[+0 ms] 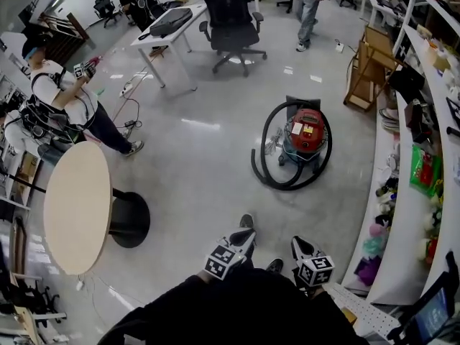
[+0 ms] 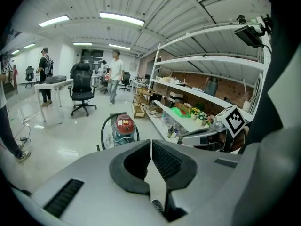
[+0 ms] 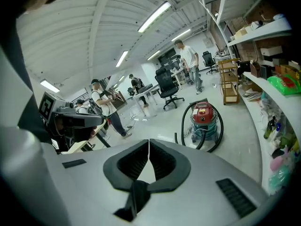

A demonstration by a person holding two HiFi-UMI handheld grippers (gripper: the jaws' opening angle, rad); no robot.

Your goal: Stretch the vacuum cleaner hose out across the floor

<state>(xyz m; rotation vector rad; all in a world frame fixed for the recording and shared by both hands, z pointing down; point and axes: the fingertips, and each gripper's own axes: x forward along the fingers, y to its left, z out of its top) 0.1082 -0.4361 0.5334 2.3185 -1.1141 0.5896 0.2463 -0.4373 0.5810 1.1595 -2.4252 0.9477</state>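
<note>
The vacuum cleaner [image 1: 305,136], with a red lid and a teal body, stands on the glossy floor ahead of me. Its black hose [image 1: 267,165] lies looped around it. Both grippers are well short of it, near my body at the bottom of the head view. My left gripper [image 1: 246,234] is shut with nothing in it, and so is my right gripper [image 1: 298,243]. In the left gripper view the jaws [image 2: 150,142] meet, with the vacuum [image 2: 123,126] beyond them. The right gripper view shows closed jaws [image 3: 149,142] and the vacuum [image 3: 203,119] with its hose [image 3: 186,121] further off.
A round beige table [image 1: 75,207] on a black base stands at my left. Curved white shelves [image 1: 410,214] with goods line the right side. Beyond the vacuum are an office chair [image 1: 231,27], a white desk [image 1: 169,31] and a wooden rack [image 1: 366,67]. One person [image 1: 65,110] bends at left and another [image 1: 309,6] stands far off.
</note>
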